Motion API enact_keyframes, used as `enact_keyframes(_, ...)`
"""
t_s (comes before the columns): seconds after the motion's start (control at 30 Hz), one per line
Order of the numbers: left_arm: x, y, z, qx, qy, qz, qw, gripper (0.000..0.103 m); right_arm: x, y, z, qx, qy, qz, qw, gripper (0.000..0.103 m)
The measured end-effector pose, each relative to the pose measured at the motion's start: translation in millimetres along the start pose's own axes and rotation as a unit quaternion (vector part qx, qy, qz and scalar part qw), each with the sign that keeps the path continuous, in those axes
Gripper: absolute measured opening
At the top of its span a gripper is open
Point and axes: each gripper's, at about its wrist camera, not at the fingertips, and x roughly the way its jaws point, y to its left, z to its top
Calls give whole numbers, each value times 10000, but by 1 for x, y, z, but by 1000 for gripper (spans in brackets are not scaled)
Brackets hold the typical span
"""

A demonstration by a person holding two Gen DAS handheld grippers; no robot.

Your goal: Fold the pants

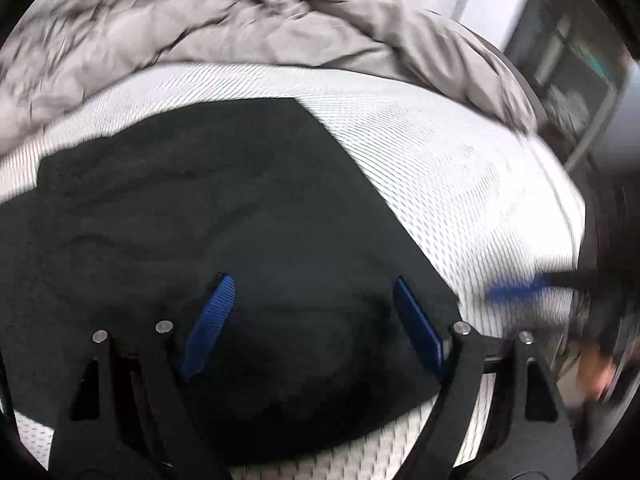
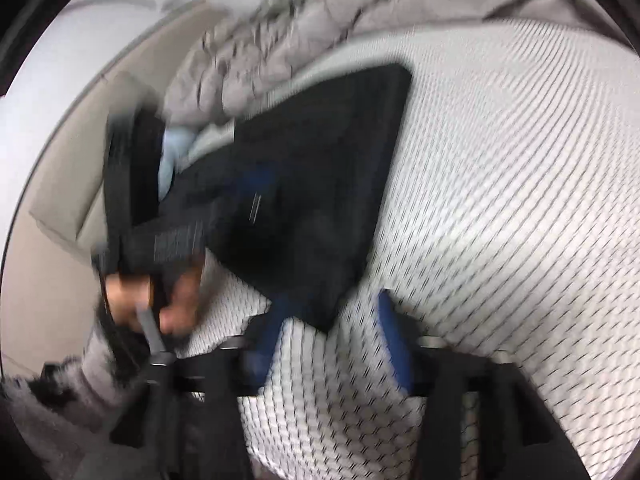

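At the bottom of the left wrist view the left claw [image 1: 312, 320] stands wide, its blue pads [image 1: 210, 324] hanging over the pants [image 1: 200, 208] with nothing pinched between them. The pants fill the lower left and middle of that frame, a dark, flat, already doubled shape with a square corner toward the upper middle. They lie on the white mesh sheet [image 1: 460, 168], which runs off to the right. Low in the right wrist view the right claw [image 2: 328, 336] is parted too, and empty; the near corner of the pants dips just between its blurred pads without being pressed. In that view the person's hand [image 2: 160, 300] grips the left tool at the lower left. Beyond the pants, a rumpled grey duvet [image 1: 200, 20] is heaped along the top of both frames.

I judge one fold is laid and the claws are between grips. The next move calls for both claws to pinch one edge and carry it across.
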Motion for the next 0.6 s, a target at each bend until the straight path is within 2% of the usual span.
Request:
enact_keyframes(0.1, 2, -28, -19, 842, 229, 152, 9961, 80, 9, -3, 12, 244, -233, -2, 9994, 57)
enact_keyframes(0.2, 11, -44, -32, 1315, 319, 437, 9898, 81, 39, -2, 25, 265, -43, -19, 9996, 57)
enact_keyframes(0.3, 15, -42, -35, 1277, 424, 462, 9898, 83, 70, -5, 35, 227, 110, 34, 9997, 57)
enact_keyframes(0.43, 18, -40, -39, 1249, 483, 464, 9899, 84, 92, 5, 56, -184, 253, -121, 9994, 57)
enact_keyframes(0.57, 22, -34, -37, 1180, 570, 354, 9907, 84, 128, 9, 85, -481, 534, -204, 9972, 57)
enact_keyframes(0.6, 22, -32, -36, 1171, 589, 316, 9909, 84, 136, 8, 96, -498, 594, -173, 9968, 53)
